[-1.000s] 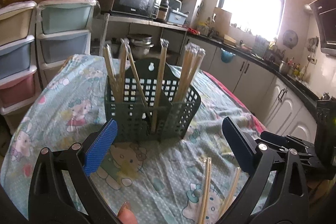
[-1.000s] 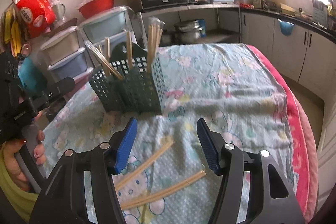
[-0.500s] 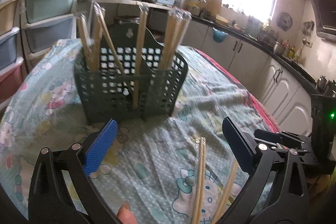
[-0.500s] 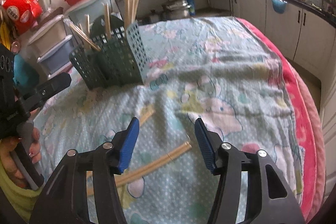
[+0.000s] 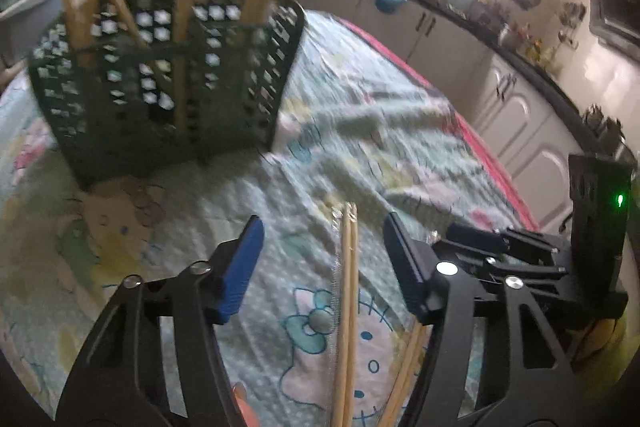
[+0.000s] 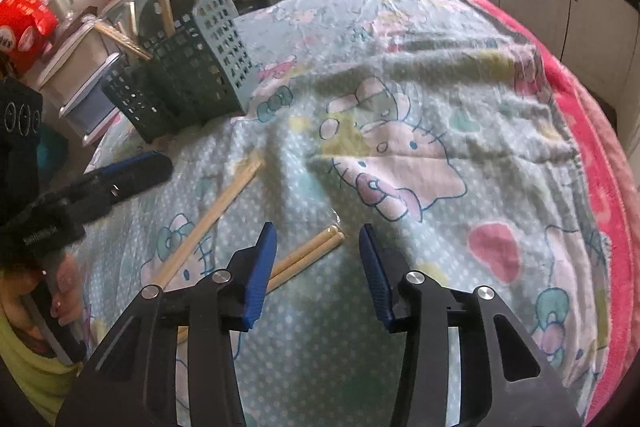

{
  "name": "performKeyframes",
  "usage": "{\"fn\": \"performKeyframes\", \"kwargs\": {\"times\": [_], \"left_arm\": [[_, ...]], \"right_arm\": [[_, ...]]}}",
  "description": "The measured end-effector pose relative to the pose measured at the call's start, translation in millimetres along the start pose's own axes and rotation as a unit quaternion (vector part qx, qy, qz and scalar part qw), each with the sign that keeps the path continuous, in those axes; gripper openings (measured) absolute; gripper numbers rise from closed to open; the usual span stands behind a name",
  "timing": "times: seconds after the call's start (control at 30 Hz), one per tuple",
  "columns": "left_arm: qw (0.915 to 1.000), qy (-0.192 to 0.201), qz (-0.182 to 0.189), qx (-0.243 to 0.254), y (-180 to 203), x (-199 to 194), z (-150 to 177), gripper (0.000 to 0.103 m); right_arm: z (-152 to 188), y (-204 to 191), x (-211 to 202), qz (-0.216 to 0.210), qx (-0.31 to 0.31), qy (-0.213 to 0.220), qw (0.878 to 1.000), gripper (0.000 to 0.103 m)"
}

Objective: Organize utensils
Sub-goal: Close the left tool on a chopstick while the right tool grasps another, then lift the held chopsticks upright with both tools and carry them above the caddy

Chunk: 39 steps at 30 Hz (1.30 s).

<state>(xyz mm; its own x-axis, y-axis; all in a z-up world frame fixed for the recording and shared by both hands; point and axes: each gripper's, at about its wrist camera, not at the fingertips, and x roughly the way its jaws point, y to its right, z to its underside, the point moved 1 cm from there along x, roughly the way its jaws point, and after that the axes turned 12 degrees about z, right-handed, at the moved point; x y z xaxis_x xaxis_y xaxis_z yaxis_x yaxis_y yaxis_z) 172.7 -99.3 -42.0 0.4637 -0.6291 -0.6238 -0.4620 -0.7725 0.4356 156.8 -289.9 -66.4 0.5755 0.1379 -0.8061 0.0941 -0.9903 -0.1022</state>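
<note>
Chopsticks: two pairs loose on cloth, pickup step. Left gripper (image 5: 322, 259) closing around near pair (image 5: 346, 307), pads not yet touching. Right gripper (image 6: 318, 267) closing over second pair (image 6: 308, 255), nothing gripped. Next: pinch, lift, carry to green basket (image 5: 160, 87).

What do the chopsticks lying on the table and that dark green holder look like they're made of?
The loose chopsticks look like bamboo or pale wood: tan, matte, unpainted; the other pair seems to lie in a clear plastic sleeve with a crimped edge. The holder looks like moulded plastic: uniform dark green, a regular grid of holes, thin stiff walls.
</note>
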Motion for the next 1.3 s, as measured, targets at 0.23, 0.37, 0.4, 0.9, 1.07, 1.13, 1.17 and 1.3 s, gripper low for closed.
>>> {"fn": "performKeyframes", "kwargs": {"times": [0.23, 0.37, 0.4, 0.9, 1.07, 1.13, 1.17, 1.3], "left_arm": [[0.9987, -0.049, 0.015, -0.001, 1, 33, -2, 0.038], [0.9979, -0.063, 0.014, -0.001, 1, 46, -4, 0.036], [0.9977, -0.066, 0.013, 0.000, 2, 49, -5, 0.035], [0.9964, -0.073, -0.026, 0.034, 6, 68, -7, 0.010], [0.9979, -0.062, -0.009, 0.015, 0, 56, -12, 0.007], [0.9986, -0.051, -0.006, 0.012, -1, 47, -15, 0.007], [0.9988, -0.047, -0.004, 0.010, -1, 44, -17, 0.007], [0.9998, -0.015, 0.004, 0.010, 0, 17, -27, 0.007]], "right_arm": [[-1, 1, 10, -0.003, 0.009, -0.003, 1.000, 0.029], [0, 1, 12, -0.003, 0.004, 0.001, 1.000, 0.026], [0, 1, 12, -0.003, 0.005, 0.003, 1.000, 0.023], [-15, 8, -18, -0.037, 0.023, 0.055, 0.998, 0.008], [-21, 5, -29, -0.042, 0.018, 0.072, 0.996, 0.007], [-26, 4, -34, -0.042, 0.014, 0.081, 0.996, 0.006], [-27, 3, -36, -0.042, 0.012, 0.084, 0.995, 0.006], [-36, -2, -48, -0.049, 0.003, 0.103, 0.993, 0.006]]}}
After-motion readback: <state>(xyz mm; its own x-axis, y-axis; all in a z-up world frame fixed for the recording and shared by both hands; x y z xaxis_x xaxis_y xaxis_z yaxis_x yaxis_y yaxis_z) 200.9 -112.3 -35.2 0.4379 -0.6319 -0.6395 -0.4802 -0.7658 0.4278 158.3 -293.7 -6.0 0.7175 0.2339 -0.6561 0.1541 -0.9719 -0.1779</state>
